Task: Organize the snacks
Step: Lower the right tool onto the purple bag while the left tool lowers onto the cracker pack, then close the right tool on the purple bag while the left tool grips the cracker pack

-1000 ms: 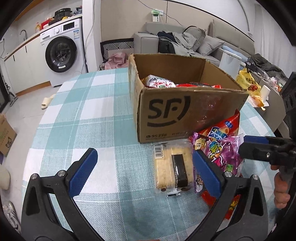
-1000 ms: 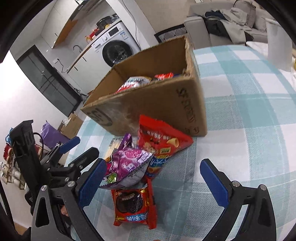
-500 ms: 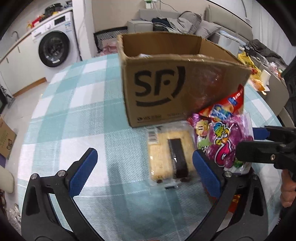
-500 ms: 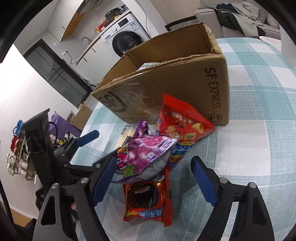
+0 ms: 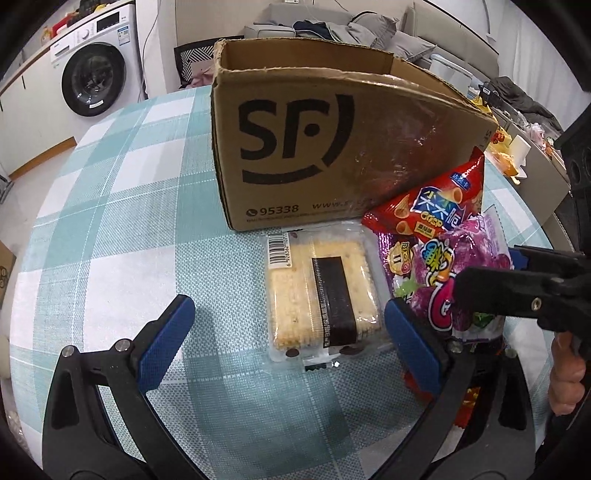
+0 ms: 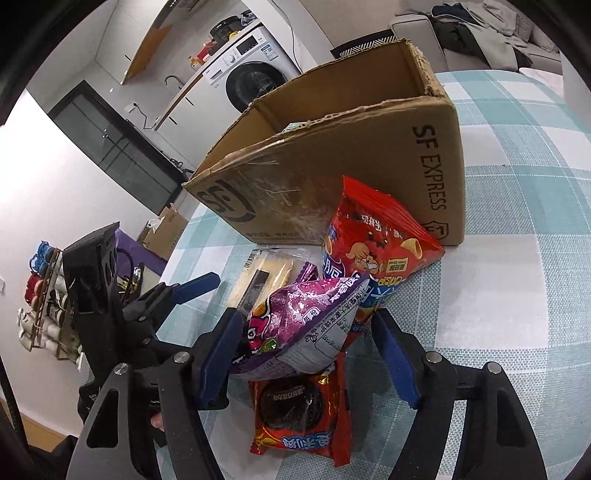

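Observation:
An open SF cardboard box (image 5: 314, 147) (image 6: 351, 177) stands on the checked table. In front of it lie a clear pack of crackers (image 5: 325, 291) (image 6: 258, 280), a red crisp bag (image 5: 428, 210) (image 6: 373, 243), a purple snack bag (image 5: 454, 280) (image 6: 299, 325) and a red cookie pack (image 6: 303, 410). My left gripper (image 5: 284, 339) is open, its jaws either side of the cracker pack's near end. My right gripper (image 6: 306, 358) is open around the purple bag, its left pad near the bag; it also shows in the left wrist view (image 5: 517, 284).
The teal and white checked tablecloth (image 5: 129, 229) covers a round table. A washing machine (image 5: 92, 77) and a sofa with clothes (image 5: 351, 29) stand beyond. Yellow bags and clutter (image 5: 506, 147) sit on a side surface at the right.
Both grippers have moved forward and down toward the snacks. My right gripper's jaws have narrowed around the purple bag. The cracker pack now lies between my left jaws.

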`<act>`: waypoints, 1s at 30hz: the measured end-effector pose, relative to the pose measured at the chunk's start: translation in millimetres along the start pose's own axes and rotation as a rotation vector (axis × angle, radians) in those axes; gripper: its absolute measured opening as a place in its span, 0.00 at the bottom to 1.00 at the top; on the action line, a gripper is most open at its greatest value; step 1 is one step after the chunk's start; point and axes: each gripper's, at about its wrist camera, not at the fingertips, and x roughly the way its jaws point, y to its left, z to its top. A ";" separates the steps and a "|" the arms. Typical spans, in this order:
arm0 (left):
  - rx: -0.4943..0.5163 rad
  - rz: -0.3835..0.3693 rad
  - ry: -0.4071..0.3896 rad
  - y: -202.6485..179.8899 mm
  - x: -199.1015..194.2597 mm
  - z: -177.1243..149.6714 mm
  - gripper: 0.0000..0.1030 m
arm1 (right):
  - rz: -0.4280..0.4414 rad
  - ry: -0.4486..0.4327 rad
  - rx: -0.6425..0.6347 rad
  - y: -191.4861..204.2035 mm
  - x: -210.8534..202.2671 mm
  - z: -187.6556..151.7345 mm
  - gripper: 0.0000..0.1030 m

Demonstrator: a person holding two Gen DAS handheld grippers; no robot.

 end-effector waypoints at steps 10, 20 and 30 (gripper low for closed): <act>0.012 0.018 0.001 2.3 3.1 -1.9 0.92 | 0.022 -0.015 0.035 -6.2 3.9 -3.1 0.71; 0.062 -0.016 -0.029 -9.2 -5.7 -6.0 0.54 | 0.092 -0.024 0.070 -10.9 3.4 -3.4 0.56; 0.045 -0.058 -0.044 -6.7 -20.3 -5.2 0.53 | 0.135 -0.037 0.075 -10.8 -4.1 -2.8 0.46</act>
